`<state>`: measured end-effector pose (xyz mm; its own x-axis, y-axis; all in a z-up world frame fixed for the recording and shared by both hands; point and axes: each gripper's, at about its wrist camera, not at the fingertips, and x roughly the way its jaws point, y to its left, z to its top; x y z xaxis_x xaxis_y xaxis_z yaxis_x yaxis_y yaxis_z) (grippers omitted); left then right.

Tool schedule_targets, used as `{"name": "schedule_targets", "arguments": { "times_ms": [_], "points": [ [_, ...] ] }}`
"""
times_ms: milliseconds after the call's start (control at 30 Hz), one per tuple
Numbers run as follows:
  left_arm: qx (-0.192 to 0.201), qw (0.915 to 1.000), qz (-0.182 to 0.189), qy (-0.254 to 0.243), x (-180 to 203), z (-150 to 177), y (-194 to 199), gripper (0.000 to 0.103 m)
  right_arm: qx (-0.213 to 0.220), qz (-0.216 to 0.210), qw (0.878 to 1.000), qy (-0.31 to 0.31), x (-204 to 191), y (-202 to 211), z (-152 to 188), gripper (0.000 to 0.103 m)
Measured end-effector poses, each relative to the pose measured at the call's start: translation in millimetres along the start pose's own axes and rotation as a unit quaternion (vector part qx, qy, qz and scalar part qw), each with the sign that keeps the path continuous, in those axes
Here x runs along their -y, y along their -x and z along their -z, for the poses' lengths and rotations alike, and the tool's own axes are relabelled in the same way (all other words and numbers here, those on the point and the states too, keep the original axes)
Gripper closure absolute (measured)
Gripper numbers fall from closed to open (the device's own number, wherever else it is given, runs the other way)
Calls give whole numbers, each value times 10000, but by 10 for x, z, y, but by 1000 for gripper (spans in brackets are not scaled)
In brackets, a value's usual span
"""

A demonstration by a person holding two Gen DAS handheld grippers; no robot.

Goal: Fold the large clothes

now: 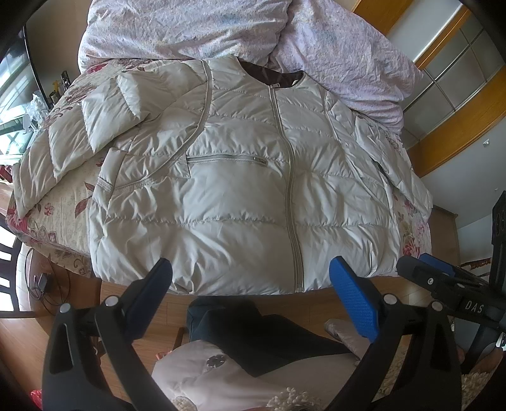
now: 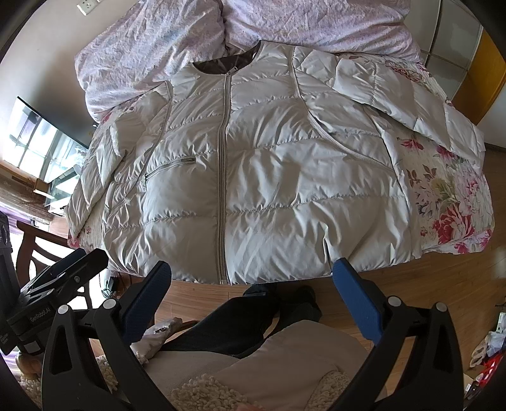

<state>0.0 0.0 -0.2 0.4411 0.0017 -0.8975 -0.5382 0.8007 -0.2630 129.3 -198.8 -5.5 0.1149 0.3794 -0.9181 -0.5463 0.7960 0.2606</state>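
Observation:
A cream quilted puffer jacket lies flat and zipped, front up, on a floral bed, collar at the far end and hem hanging over the near edge. Both sleeves spread outward, the left one bent and lying over the bedspread, the right one stretched toward the corner. My left gripper hovers open above the hem, nothing between its blue-padded fingers. My right gripper is likewise open just short of the hem near the zipper's bottom end. The other gripper shows at each view's edge.
A crumpled lilac duvet is piled past the collar. The floral bedspread shows at the sides. Wooden floor lies below the bed edge. The person's dark trousers and pale fleecy top are under the grippers. Cables lie on the floor at the left.

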Motion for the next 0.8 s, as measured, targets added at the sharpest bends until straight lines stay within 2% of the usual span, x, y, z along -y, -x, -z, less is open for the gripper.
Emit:
{"name": "schedule_targets", "arguments": {
  "times_ms": [800],
  "points": [
    [-15, 10000, -9, -6, 0, 1, -2, 4, -13, -2, 10000, -4, 5, -23, -15, 1]
  ]
}}
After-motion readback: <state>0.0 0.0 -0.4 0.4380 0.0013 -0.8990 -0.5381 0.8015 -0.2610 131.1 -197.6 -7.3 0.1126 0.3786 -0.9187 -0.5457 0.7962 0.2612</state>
